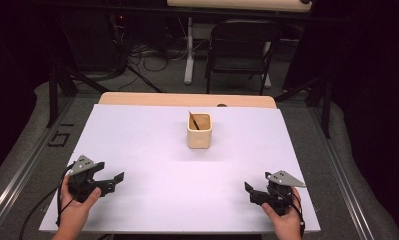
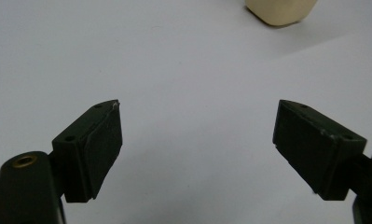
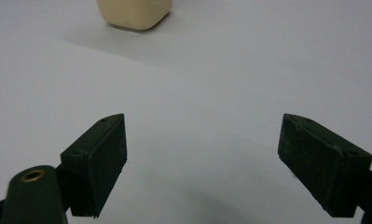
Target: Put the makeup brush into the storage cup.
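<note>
evidently both the left gripper [image 1: 118,178] and right gripper [image 1: 247,188] rest near, jaws spread and empty, flanking the far cream pen cup [image 1: 199,131] with its pencil [image 1: 193,120], ready to reach.

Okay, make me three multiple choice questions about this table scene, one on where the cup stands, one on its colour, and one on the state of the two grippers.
1. Where does the cup stand on the white table?
A. At the near left corner
B. Near the middle, toward the far edge
C. Between the jaws of the right gripper

2. What colour is the cup's outside?
A. Cream
B. Blue
C. Red

3. How do the left gripper and right gripper stand?
A. Both shut
B. One shut on the cup
C. Both open, holding nothing

Answers: 1 B, the high view shows it centred, past both grippers. 2 A, its walls are pale cream. 3 C, each gripper view shows its jaws wide apart over bare table.
</note>
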`<control>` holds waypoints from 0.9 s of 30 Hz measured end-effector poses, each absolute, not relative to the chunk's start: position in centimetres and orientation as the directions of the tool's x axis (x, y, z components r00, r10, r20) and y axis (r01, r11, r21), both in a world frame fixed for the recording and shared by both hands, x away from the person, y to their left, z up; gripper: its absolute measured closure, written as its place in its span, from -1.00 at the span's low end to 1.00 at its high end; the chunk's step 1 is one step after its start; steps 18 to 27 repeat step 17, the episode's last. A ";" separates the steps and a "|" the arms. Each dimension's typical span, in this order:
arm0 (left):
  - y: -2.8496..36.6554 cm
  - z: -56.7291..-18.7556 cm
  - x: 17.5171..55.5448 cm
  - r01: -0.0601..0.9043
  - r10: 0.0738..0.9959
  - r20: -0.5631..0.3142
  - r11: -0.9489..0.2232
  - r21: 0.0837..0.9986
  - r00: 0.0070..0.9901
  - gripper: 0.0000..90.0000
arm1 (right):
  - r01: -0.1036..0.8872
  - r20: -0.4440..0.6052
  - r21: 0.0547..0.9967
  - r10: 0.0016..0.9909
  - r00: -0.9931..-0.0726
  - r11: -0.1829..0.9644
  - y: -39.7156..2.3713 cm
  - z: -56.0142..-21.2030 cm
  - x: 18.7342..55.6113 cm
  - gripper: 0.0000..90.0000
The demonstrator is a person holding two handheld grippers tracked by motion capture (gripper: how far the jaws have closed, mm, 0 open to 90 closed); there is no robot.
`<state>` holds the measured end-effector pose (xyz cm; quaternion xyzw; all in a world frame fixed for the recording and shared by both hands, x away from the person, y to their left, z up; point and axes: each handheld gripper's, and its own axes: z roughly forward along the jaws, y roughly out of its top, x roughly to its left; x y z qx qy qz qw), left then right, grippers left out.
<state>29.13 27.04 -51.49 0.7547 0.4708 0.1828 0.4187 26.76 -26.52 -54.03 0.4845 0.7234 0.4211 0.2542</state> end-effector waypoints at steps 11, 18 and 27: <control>27.2 -51.9 29.4 0.566 0.869 -0.119 -0.203 0.799 0.480 -0.65 | 0.493 0.045 0.853 0.917 -0.396 0.172 -26.7 -54.1 26.8 -0.66; 27.7 -52.6 30.1 0.594 0.881 -0.106 -0.218 0.775 0.461 -0.65 | 0.493 0.033 0.851 0.919 -0.392 0.180 -26.8 -54.3 27.0 -0.66; 27.7 -52.6 30.1 0.594 0.881 -0.106 -0.218 0.775 0.461 -0.65 | 0.493 0.033 0.851 0.919 -0.392 0.180 -26.8 -54.3 27.0 -0.66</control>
